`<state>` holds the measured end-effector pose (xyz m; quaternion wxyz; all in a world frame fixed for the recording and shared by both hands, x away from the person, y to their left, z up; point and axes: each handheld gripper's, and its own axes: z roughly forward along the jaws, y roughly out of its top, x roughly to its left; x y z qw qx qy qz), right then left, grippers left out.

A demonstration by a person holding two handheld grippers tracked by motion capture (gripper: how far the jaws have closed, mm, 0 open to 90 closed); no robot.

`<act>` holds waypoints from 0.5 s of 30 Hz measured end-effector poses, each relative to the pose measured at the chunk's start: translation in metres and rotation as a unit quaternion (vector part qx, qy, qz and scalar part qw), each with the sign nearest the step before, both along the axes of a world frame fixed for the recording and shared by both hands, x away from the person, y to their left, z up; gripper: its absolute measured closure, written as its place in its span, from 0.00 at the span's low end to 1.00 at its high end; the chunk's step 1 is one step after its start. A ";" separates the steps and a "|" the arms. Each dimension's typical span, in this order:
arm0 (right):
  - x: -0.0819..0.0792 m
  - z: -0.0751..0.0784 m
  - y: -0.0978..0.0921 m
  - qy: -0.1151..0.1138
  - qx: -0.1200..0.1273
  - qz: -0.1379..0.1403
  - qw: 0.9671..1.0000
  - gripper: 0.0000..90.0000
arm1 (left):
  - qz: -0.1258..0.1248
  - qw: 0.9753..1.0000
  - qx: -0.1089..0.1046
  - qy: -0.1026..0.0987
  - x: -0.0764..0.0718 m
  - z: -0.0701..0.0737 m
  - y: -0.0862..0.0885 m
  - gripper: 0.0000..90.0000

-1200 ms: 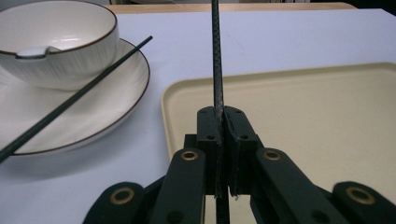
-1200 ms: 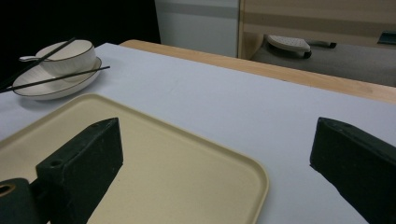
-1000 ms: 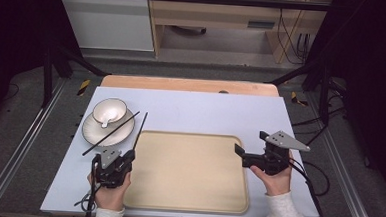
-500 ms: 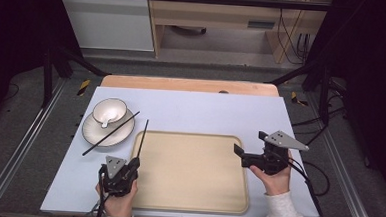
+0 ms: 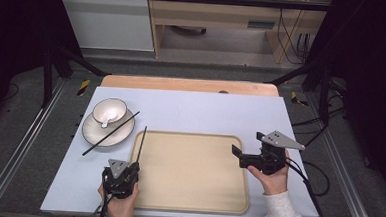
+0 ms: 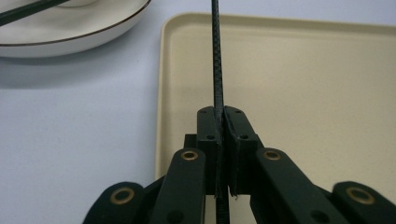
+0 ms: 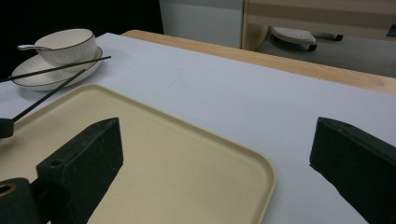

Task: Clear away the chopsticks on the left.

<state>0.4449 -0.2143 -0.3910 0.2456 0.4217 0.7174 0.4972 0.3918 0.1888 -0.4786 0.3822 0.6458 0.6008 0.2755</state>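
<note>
A black chopstick [image 5: 141, 145] [image 6: 215, 56] sticks forward out of my left gripper [image 5: 135, 164] [image 6: 222, 115], which is shut on its near end. It runs along the left rim of the beige tray [image 5: 192, 188] [image 6: 289, 79]. A second chopstick [image 5: 110, 134] [image 7: 60, 67] lies across the white plate [image 5: 93, 134] [image 7: 32, 79], which carries a bowl [image 5: 109, 111] [image 7: 67, 44] with a spoon in it. My right gripper [image 5: 238, 157] [image 7: 215, 154] hovers open at the tray's right rim [image 7: 261, 163], nothing between its fingers [image 7: 84, 158].
The tray lies on a pale blue mat [image 5: 201, 111] over a wooden table [image 5: 182, 84]. Plate and bowl stand at the mat's left, just beyond the tray's far left corner. Dark frame posts flank the table.
My left gripper has drawn the chopstick away from the plate, toward the near edge and slightly right, lining it up with the tray's left rim. The right gripper has barely moved.
</note>
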 end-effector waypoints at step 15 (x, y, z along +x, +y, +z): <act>0.000 0.001 0.000 0.000 0.000 -0.002 1.000 0.03 | -0.010 1.000 0.009 0.027 0.002 -0.007 -0.004 0.94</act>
